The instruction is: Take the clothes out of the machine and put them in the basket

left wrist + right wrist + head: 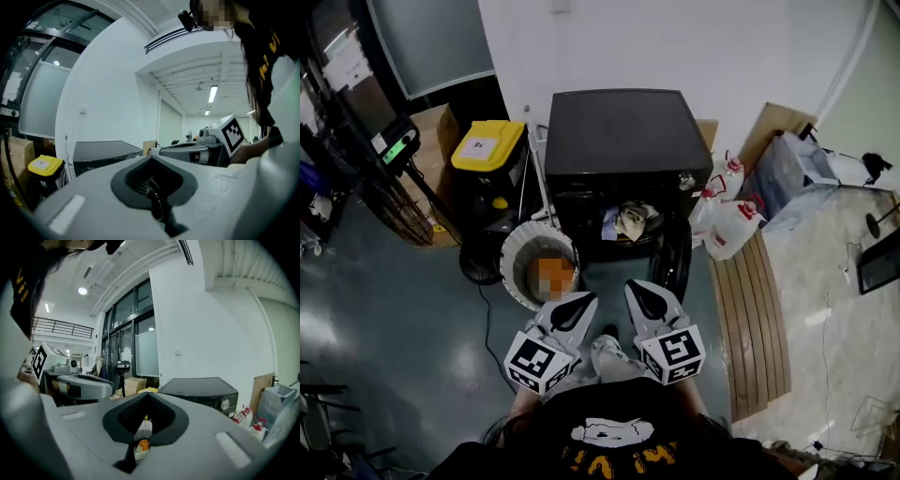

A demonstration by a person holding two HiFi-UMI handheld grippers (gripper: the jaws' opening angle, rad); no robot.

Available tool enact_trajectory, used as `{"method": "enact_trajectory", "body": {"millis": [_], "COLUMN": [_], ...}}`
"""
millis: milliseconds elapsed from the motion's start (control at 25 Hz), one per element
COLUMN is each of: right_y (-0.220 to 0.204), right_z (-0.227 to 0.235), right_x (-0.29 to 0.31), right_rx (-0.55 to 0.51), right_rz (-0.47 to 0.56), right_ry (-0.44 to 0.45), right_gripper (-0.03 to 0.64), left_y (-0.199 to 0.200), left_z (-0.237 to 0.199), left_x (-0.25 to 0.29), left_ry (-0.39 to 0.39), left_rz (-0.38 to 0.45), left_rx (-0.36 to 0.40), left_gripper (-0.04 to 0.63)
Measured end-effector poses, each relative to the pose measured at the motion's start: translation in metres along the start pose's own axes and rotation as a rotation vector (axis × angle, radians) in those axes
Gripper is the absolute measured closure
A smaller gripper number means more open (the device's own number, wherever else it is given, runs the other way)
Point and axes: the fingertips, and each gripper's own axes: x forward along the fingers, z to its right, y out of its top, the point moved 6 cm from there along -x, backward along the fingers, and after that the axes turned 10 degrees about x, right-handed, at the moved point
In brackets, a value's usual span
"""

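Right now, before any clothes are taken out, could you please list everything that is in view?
washing machine: one, black, centre, against the wall, door open
clothes: one heap, pale, inside the machine's opening
basket: one, white, on the floor left of the open door
bin: one, black with yellow lid, left of the machine
jugs: at least two, white with red caps, right of the machine
slatted board: one, wooden, floor at right
left hand-held gripper: grey, shut, empty
right hand-held gripper: grey, shut, empty
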Motion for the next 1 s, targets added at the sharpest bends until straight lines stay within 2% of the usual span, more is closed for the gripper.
{"method": "enact_trajectory", "body": {"millis": [200,440,760,1000], "right_y": [0.028,0.046,0.047,0.037], "right_z": [0.031,0.076,0.113,0.121], "right_x": [0.043,0.070,0.100,0.113], "right_rx": [0.000,0.013,0.040,0.065], "right_rz": [0.023,0.038,0.025,-0.011], "right_ry": [-0.002,-0.058,-0.102,-0.110], "right_gripper": [0.598,0.598,0.598,0.598], "left_y": [0.015,0.026,0.025,0.014], "left_z": [-0.045,-0.083,-0.106,-0.117], "left_x": [0.037,0.088,0.130,0.140], "left_ry": [-0.008,-0.046,-0.099,-0.097], "left_rz": [-0.002,0.002,-0.025,-0.058], "left_rx": [0.014,0.041,0.048,0.048], "left_gripper": [0.595,0.595,0.595,0.595]}}
